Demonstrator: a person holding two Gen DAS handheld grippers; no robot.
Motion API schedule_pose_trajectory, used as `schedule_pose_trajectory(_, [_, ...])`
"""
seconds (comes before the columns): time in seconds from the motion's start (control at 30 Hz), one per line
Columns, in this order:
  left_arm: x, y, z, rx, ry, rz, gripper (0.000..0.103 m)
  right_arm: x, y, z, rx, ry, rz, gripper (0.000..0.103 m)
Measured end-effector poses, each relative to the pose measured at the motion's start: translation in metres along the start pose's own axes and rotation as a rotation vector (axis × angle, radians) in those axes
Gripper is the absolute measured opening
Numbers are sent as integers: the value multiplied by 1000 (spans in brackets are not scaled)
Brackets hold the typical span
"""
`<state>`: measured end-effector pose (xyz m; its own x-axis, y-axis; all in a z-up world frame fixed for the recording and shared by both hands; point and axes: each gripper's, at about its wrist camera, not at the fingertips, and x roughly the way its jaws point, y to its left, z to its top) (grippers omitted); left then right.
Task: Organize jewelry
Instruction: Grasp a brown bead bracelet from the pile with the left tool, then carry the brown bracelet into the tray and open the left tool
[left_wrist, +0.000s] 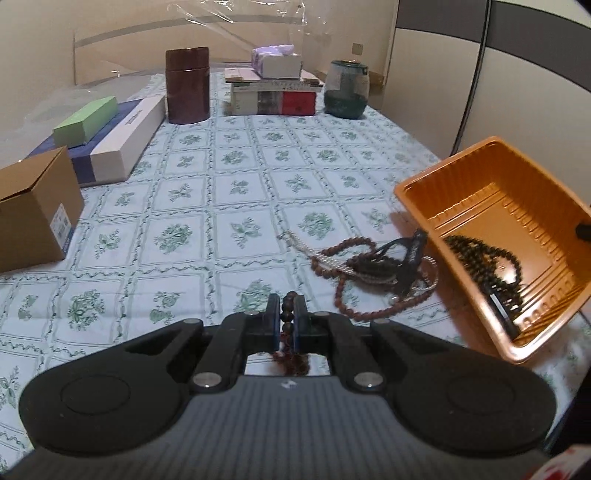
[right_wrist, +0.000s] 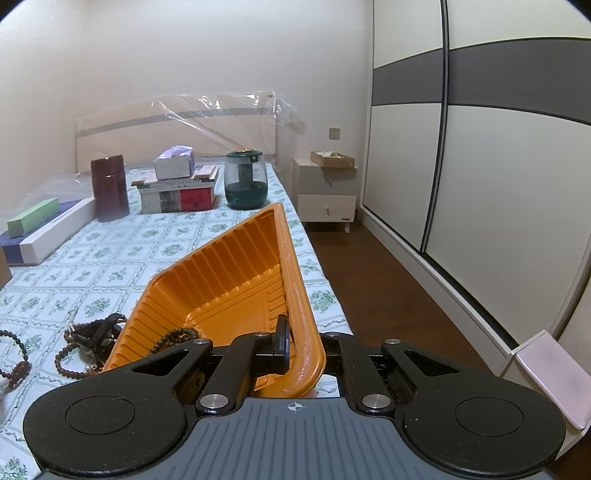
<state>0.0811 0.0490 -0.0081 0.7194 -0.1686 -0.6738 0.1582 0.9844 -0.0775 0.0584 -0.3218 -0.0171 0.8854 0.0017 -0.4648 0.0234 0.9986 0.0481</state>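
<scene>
My left gripper (left_wrist: 288, 314) is shut on a dark brown bead bracelet (left_wrist: 289, 312), held above the patterned cloth. To its right a tangle of bead strings and chains (left_wrist: 373, 269) lies on the cloth. My right gripper (right_wrist: 297, 338) is shut on the rim of the orange tray (right_wrist: 295, 280) and holds it tilted. A dark bead string (left_wrist: 491, 258) lies inside the tray (left_wrist: 458, 166); it also shows in the right wrist view (right_wrist: 177, 336). The tangle shows at lower left there (right_wrist: 88, 339).
A cardboard box (left_wrist: 33, 210) and flat boxes (left_wrist: 107, 140) sit at the left. A brown canister (left_wrist: 187, 85), stacked books (left_wrist: 273, 96) and a green jar (left_wrist: 347, 90) stand at the back. The bed edge (right_wrist: 325, 291) drops to a wooden floor (right_wrist: 388, 288) on the right.
</scene>
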Motion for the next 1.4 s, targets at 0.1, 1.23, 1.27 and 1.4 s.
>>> schedule_pose_trajectory(0.1, [-3, -6, 4, -10, -8, -31, 5, 0, 2, 0, -1, 0, 0, 7])
schedule_pose_trajectory(1.23, [27, -165, 36, 82, 19, -468, 6, -3, 4, 0, 6, -6, 7, 7])
schedule_pose_trajectory(1.27, [28, -166, 35, 80, 19, -472, 6, -3, 3, 0, 7, -6, 8, 7])
schedule_pose_trajectory(1.4, [26, -154, 34, 57, 10, -448, 6, -3, 4, 0, 8, -5, 8, 7])
